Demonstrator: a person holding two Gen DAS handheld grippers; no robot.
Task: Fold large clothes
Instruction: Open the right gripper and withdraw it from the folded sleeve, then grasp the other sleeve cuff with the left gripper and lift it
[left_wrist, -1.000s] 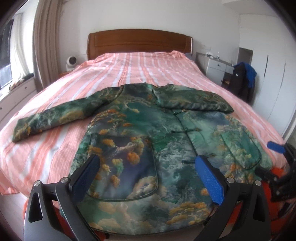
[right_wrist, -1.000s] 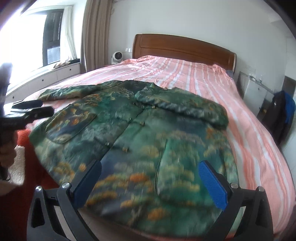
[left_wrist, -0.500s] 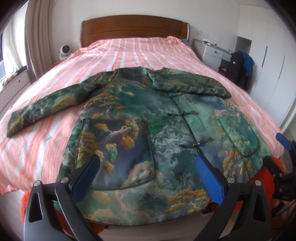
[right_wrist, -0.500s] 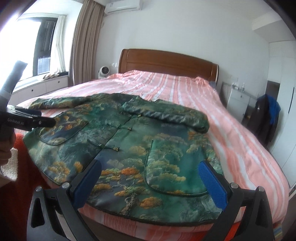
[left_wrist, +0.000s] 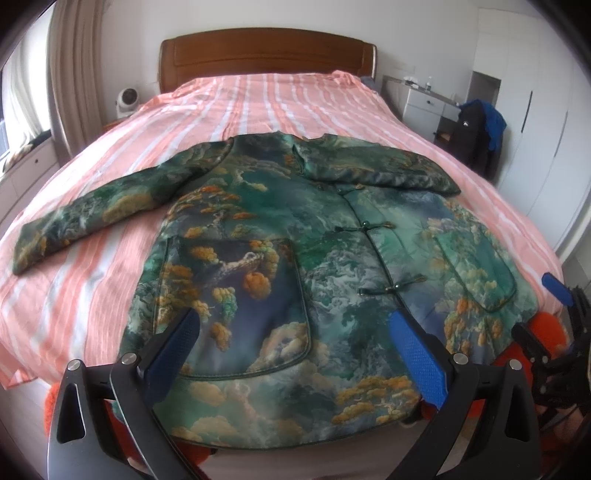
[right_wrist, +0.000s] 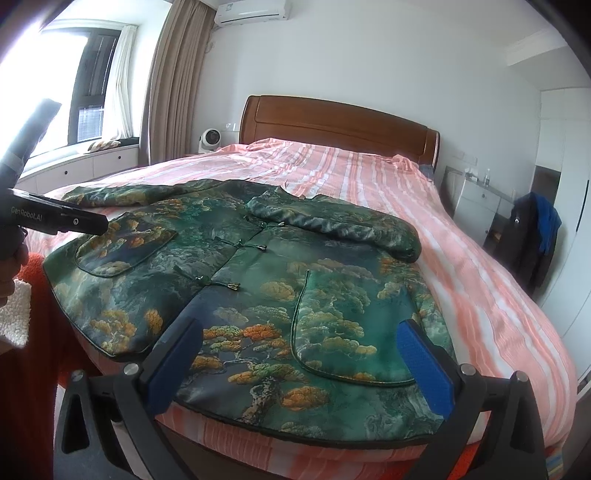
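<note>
A large green jacket (left_wrist: 295, 258) with a cloud and pine print lies front up on the bed, hem at the near edge. Its left sleeve (left_wrist: 92, 210) stretches out flat to the left; its right sleeve (left_wrist: 388, 166) is folded across the chest. The jacket also shows in the right wrist view (right_wrist: 258, 288). My left gripper (left_wrist: 295, 354) is open and empty, hovering above the hem over the left pocket. My right gripper (right_wrist: 299, 365) is open and empty above the right pocket (right_wrist: 351, 332). The right gripper's blue tip (left_wrist: 557, 288) shows at the left view's right edge.
The bed (left_wrist: 277, 103) has a pink striped cover and a wooden headboard (left_wrist: 266, 55). A white nightstand (left_wrist: 428, 107) and a chair with dark clothes (left_wrist: 476, 136) stand to the right. A small fan (left_wrist: 127, 101) and window bench stand to the left.
Both grippers have drawn back and risen a little from the jacket's hem, so more of the jacket and bed shows. Both stay open. The jacket has not moved.
</note>
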